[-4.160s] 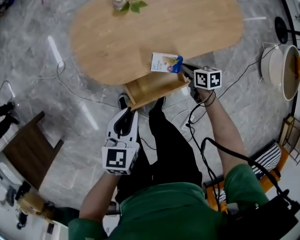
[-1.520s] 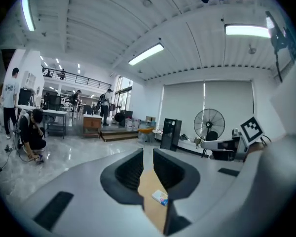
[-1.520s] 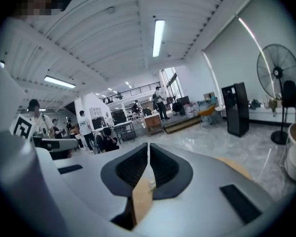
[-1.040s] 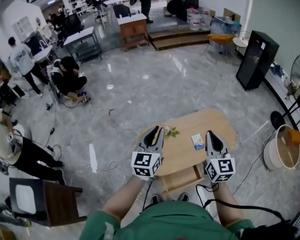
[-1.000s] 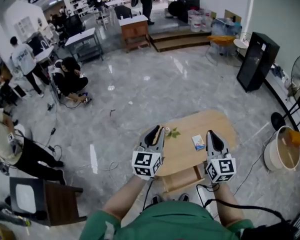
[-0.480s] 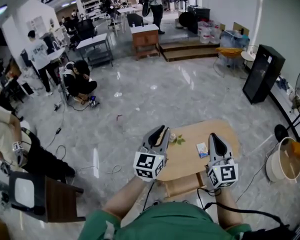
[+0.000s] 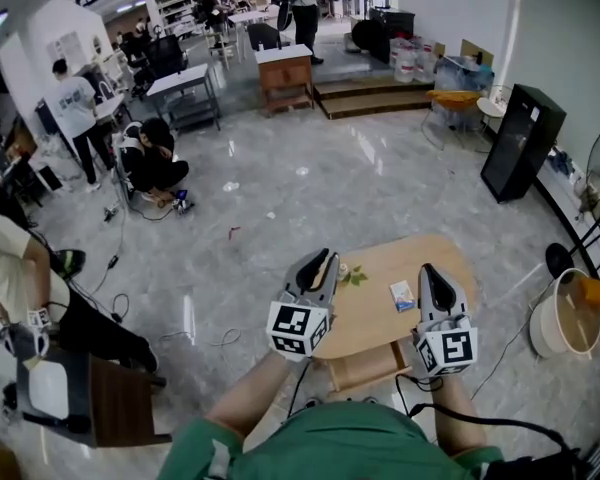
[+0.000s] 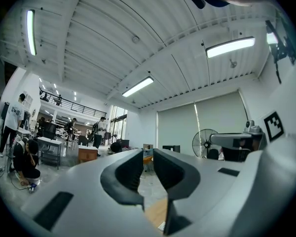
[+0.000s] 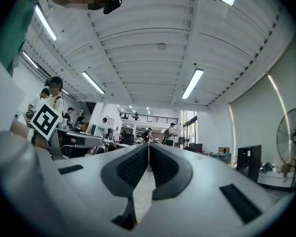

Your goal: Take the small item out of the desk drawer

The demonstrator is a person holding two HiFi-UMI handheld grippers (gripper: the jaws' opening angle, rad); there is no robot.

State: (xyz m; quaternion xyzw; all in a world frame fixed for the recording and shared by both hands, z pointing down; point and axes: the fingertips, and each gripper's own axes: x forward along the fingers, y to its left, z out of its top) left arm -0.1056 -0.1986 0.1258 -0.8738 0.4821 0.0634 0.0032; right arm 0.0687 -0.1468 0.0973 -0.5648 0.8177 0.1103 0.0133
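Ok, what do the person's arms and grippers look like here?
The left gripper and right gripper have white shells with black, tapering jaws, and each carries a white cube printed with black square markers. The person wears a green short-sleeved shirt. A black cable trails below the right arm.

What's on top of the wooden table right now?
A small packet and a little potted plant sit on the table. The left gripper and right gripper cover parts of its top, hiding anything there.
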